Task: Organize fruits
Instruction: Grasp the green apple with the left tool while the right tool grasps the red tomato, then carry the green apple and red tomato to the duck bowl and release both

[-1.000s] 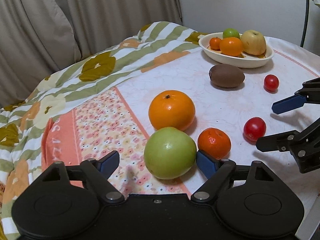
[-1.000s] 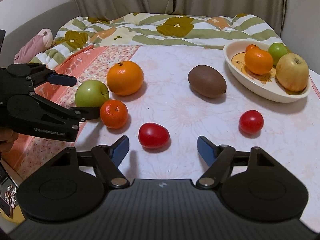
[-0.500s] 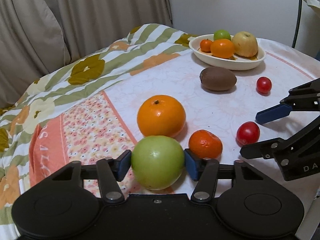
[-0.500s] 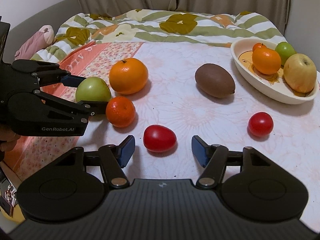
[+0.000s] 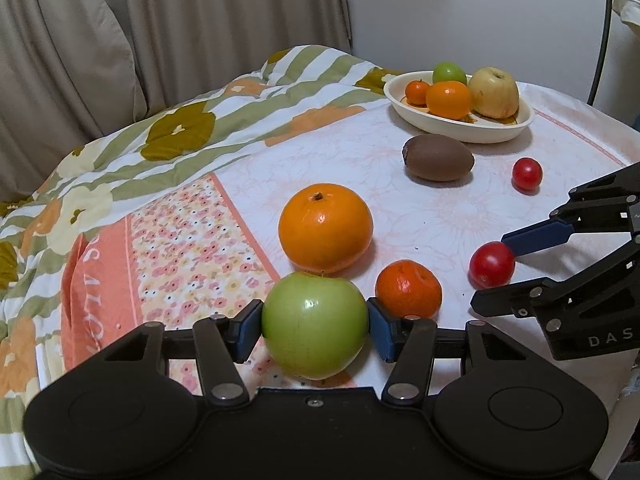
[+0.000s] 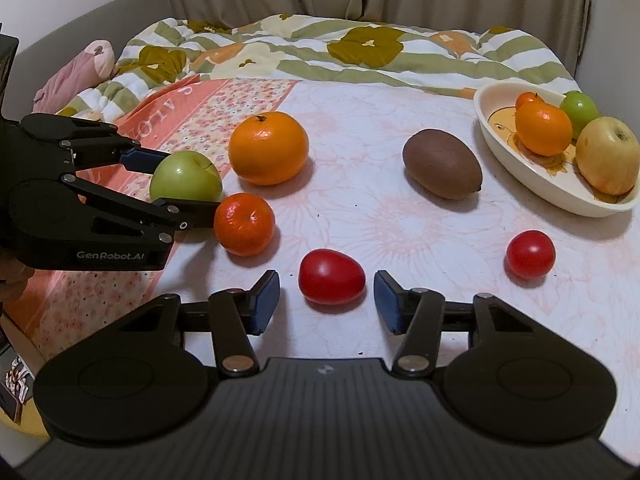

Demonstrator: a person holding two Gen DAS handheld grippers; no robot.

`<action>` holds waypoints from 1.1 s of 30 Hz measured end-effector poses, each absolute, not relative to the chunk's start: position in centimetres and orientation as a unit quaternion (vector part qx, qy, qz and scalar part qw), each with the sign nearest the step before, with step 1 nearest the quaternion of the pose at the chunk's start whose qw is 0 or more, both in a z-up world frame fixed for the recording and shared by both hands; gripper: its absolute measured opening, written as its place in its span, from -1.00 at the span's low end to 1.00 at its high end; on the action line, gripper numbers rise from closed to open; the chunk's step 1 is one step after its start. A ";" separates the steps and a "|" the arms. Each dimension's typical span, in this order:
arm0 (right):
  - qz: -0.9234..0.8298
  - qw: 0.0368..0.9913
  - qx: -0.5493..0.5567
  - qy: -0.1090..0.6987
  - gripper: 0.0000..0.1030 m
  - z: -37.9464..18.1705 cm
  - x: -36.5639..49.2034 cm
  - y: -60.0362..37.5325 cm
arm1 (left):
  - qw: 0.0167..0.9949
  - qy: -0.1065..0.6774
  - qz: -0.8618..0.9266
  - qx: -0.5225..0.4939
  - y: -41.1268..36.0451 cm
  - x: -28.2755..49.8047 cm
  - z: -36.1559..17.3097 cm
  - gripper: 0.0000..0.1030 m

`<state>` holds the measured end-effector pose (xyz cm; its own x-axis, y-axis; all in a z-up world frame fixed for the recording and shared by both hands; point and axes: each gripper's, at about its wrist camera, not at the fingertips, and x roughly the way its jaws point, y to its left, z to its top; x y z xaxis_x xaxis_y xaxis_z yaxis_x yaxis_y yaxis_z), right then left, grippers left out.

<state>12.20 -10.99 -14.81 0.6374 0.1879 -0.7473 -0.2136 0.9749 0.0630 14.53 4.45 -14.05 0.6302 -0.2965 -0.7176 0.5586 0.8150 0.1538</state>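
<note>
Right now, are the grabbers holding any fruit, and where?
The left hand-held gripper pinches the green apple at its two sides. The right hand-held gripper is open around a tomato, not holding it.

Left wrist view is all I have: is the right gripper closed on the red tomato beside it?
Observer: No. The right wrist view shows the right gripper open, with the oval red tomato between its blue pads and a gap on each side.
Operator: My left gripper is clamped on the round green apple. Is there anything further left, out of my frame?
Observer: Yes, a pink plush object lies at the edge of the striped floral quilt.
</note>
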 end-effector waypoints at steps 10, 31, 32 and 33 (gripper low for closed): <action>0.105 0.908 -0.027 0.405 0.02 -15.0 12.4 -10.5 | 0.892 0.366 -0.213 0.159 5.9 13.3 -13.7 0.16; 0.103 0.917 -0.027 0.385 -0.01 -12.1 12.0 -11.2 | 0.907 0.359 -0.192 0.107 5.2 10.9 -9.8 0.16; 0.102 0.918 -0.024 0.383 -0.01 -11.6 12.0 -11.5 | 0.908 0.358 -0.193 0.106 5.0 10.7 -9.4 0.16; 0.101 0.919 -0.023 0.382 -0.01 -11.0 11.9 -11.8 | 0.908 0.357 -0.193 0.105 4.8 10.6 -9.0 0.16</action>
<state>11.90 -11.77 -11.00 0.6886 0.1676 -0.7055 -0.2020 0.9787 0.0353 10.60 4.81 -8.97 0.6708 -0.2767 -0.6881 0.4259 0.9033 0.0518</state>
